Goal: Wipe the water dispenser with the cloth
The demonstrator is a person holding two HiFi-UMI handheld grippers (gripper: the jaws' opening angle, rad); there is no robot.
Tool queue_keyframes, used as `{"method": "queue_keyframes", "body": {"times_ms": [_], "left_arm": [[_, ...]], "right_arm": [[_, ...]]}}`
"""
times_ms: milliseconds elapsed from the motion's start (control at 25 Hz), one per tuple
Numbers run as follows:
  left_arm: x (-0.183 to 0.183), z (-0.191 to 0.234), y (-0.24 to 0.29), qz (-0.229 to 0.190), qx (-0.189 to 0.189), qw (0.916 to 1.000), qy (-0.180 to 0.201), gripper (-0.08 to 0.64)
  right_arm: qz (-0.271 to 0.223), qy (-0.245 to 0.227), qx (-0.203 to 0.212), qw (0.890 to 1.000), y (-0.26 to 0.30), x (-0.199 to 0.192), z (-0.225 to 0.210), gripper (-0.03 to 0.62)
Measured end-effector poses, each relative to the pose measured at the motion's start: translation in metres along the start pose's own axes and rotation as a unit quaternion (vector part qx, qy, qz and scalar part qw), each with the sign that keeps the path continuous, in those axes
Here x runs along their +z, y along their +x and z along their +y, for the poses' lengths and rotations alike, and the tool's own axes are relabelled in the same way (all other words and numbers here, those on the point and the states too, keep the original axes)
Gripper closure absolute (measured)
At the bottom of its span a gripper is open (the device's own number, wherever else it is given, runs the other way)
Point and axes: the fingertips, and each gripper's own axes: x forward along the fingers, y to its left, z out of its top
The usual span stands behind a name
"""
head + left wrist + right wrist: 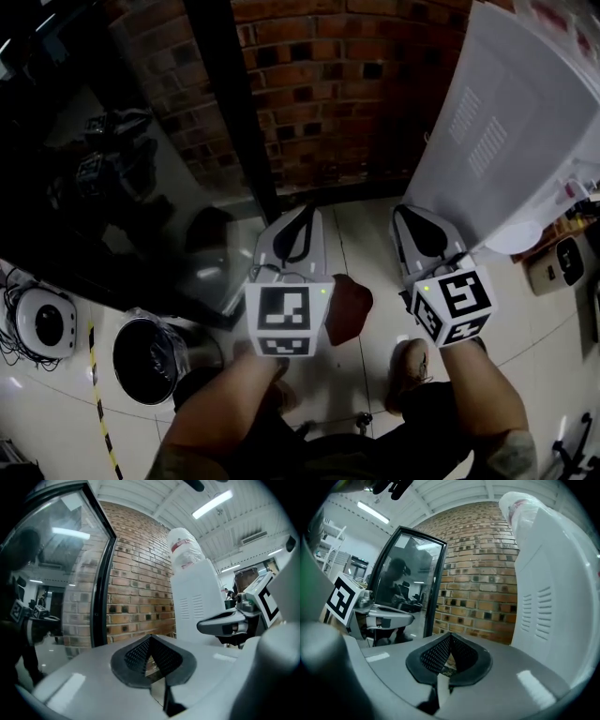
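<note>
Upright water dispenser (506,131), upper right of frame
Its long axis runs vertical, bottle (185,549) on top, vented side toward the left gripper (307,210) and right gripper (407,212); both pairs of jaws pressed together, empty.

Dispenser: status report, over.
Left gripper shut, empty. Right gripper shut, empty. Dispenser ahead right, not touched. Nothing in the way.

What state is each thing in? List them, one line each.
Left tool: shut, empty.
Right tool: shut, empty.
Water dispenser: upright, neither tool touching it.
Water bottle: seated on top of the dispenser.
Dark red cloth: looks to lie on the floor between the tools, unheld.
</note>
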Motion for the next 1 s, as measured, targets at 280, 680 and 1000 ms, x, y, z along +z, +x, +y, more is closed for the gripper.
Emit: {"method": "queue_keyframes", "body": {"times_ms": [280, 680, 1000], "left_arm": [[-0.045, 0.012, 0.032, 0.025, 0.017, 0.9994, -0.018, 0.56], [-0.154, -0.02, 0.031, 0.102, 0.018, 0.9946, -0.003, 0.56], [-0.274, -0.004, 0.018, 0.184, 0.043, 0.9817, 0.021, 0.56]], "right_arm": [[0.055, -0.035, 0.072, 0.995, 0.03, -0.05, 0.013, 0.509], [0.122, -0.071, 0.159, 0.977, 0.059, -0.179, 0.043, 0.351], [0.201, -0.052, 0.188, 0.96, 0.08, -0.319, 0.08, 0.27]]}}
